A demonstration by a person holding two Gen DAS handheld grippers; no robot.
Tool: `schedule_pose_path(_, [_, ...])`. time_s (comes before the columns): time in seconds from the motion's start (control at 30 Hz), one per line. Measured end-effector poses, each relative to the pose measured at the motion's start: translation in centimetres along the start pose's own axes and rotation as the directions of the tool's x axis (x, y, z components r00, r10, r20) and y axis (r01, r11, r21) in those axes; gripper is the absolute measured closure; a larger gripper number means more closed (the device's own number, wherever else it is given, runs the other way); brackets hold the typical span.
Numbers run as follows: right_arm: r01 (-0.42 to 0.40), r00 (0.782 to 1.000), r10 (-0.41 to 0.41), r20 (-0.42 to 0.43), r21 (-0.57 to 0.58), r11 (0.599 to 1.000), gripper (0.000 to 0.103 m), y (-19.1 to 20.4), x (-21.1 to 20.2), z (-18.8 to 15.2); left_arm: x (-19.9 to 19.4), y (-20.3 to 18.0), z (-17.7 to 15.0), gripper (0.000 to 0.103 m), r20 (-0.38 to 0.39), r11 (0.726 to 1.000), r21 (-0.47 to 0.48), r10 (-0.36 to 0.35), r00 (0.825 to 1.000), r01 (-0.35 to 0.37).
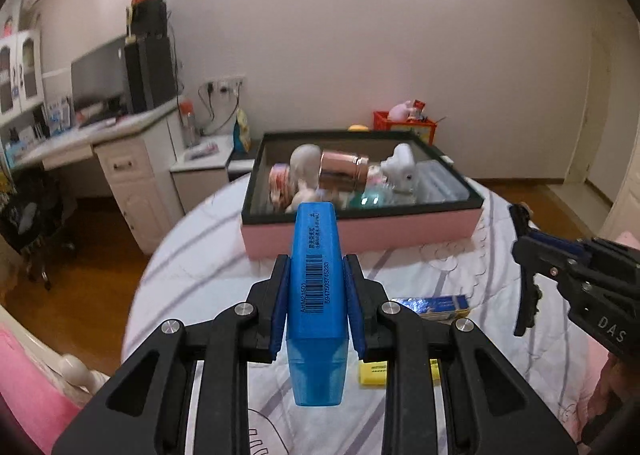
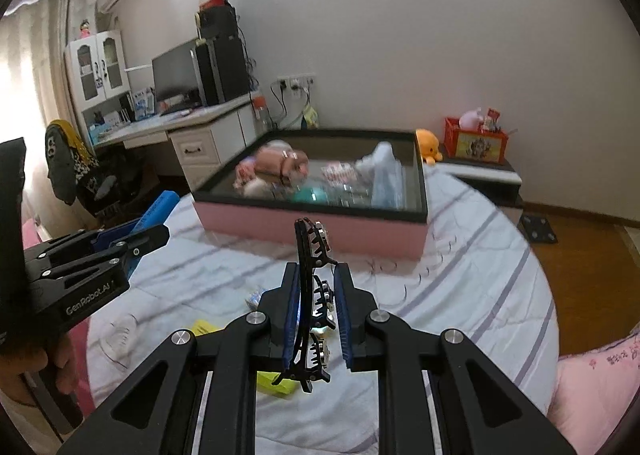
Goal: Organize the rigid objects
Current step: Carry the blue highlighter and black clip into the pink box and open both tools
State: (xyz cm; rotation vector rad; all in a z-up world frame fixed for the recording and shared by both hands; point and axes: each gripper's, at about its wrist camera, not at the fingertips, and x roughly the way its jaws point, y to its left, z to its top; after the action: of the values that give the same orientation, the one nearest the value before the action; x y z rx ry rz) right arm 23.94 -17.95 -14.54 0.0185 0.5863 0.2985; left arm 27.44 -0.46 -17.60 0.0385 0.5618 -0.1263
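Left gripper (image 1: pixel 316 279): matt black plastic links, shiny metal pivot pins, ribbed blue pads. Blue translucent plastic case (image 1: pixel 316 295): smooth, semi-gloss, paper barcode label. Black toothed plastic hair clip (image 2: pixel 314 295): glossy. White striped cloth bedsheet (image 2: pixel 460 275): soft, matt. Pink box (image 1: pixel 360 233): matt sides.

Pale wall (image 1: pixel 360 35), wooden floor (image 1: pixel 92 255), white desk (image 2: pixel 192 131), bright curtained window (image 2: pixel 24 67)

Pink box (image 1: pixel 360 233) with black rim, white bedcover (image 1: pixel 208 255) with lilac stripes under it, blue barcoded case (image 1: pixel 316 295) before it, black hair clip (image 2: pixel 310 295), yellow pad (image 1: pixel 374 375) nearer still
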Motion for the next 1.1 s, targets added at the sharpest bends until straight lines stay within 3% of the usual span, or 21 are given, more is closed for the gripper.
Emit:
schedule_pose_path(0.37, [0.011,0.991,-0.003,0.131,-0.055,0.998,0.085,2.5,-2.7,4.0,-4.0,-1.5,3.3,0.077,0.115,1.000,0.023,0.003,0.993,-0.005])
schedule_pose_path(0.63, [0.010,0.989,0.001,0.149,-0.071,0.997,0.085,2.7,-2.0,5.7,-3.2,-2.2,5.3,0.077,0.130,0.999,0.052,-0.008,0.992,0.001])
schedule_pose_path(0.9, [0.036,0.993,-0.026,0.114,-0.088,0.995,0.085,1.0,2.3,8.1,2.7,-2.5,8.6,0.077,0.072,0.996,0.088,-0.025,0.997,0.019])
schedule_pose_path(1.1, [0.073,0.997,-0.068,0.046,-0.099,0.992,0.085,-1.1,7.2,10.1,9.6,-2.1,10.8,0.077,-0.021,0.995,0.096,-0.036,0.999,0.038])
